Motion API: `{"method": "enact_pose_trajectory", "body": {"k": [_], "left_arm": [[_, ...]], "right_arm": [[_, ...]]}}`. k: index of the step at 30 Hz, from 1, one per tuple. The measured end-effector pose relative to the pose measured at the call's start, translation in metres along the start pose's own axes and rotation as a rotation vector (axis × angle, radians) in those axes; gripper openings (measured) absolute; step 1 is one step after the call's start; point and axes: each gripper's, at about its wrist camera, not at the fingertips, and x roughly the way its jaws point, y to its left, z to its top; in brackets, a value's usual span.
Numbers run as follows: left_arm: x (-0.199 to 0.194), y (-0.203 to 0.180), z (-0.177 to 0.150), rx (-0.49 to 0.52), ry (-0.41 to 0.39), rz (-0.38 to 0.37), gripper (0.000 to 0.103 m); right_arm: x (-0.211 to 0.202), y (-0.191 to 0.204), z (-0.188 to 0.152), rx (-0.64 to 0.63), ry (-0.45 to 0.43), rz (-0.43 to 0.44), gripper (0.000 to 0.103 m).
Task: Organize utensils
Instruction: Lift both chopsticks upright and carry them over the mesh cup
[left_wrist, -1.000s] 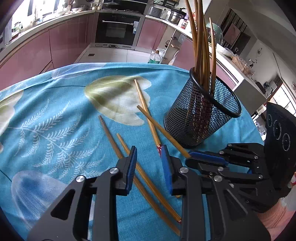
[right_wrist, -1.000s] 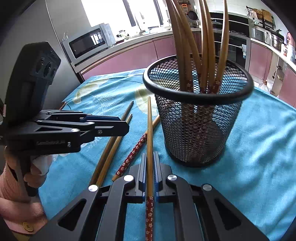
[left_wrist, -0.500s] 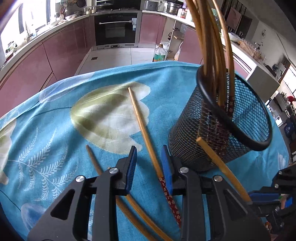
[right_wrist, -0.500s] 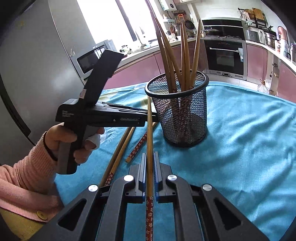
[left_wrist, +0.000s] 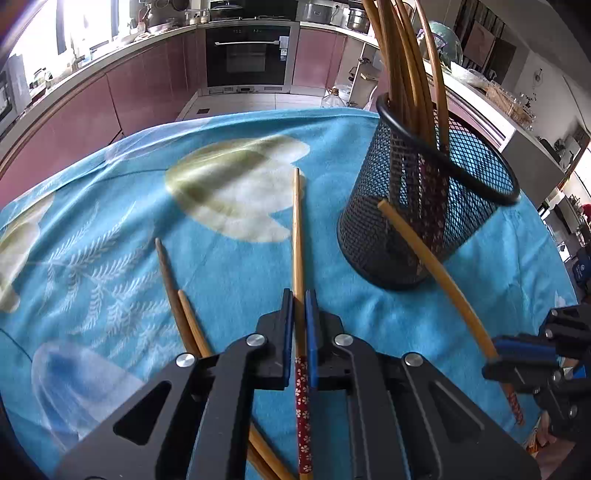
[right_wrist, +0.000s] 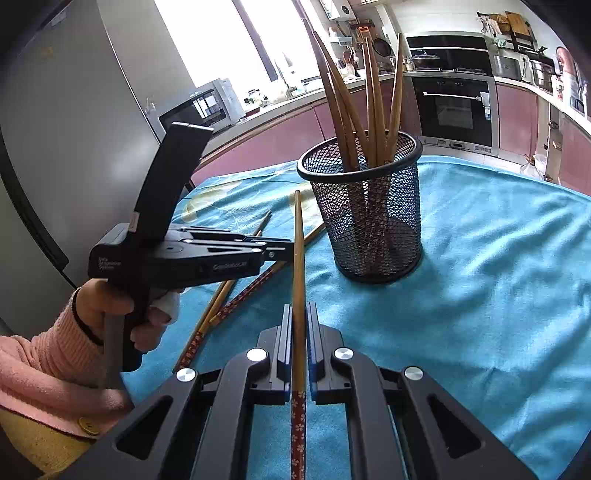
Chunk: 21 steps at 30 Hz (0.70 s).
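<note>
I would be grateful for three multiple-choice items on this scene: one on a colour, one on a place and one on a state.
1. What colour is the mesh holder?
A. white
B. black
C. red

2. Where do the two loose chopsticks lie?
A. in the mesh holder
B. on the blue cloth
C. on the floor

3. What state is the right hand-held gripper in?
A. wide open
B. shut on nothing
C. shut on a chopstick

Answers:
1. B, as its rim and mesh are black in both views.
2. B, as they lie flat side by side on the cloth, apart from the holder.
3. C, as its blue pads press on the stick from both sides.
</note>
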Motion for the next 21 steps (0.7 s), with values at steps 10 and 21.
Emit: {"method": "enact_pose_trajectory", "body": {"k": [10, 21], "left_arm": [[-0.027, 0.008, -0.038, -0.051, 0.013, -0.036, 0.018], [0.001, -0.002, -0.003, 0.032, 0.011, 0.036, 0.012]], "right_arm": [[-0.003, 0.010, 0.002, -0.027, -0.017, 0.021, 0.006], [-0.013, 0.018, 0.006, -0.057, -0.046, 0.022, 0.006]]}}
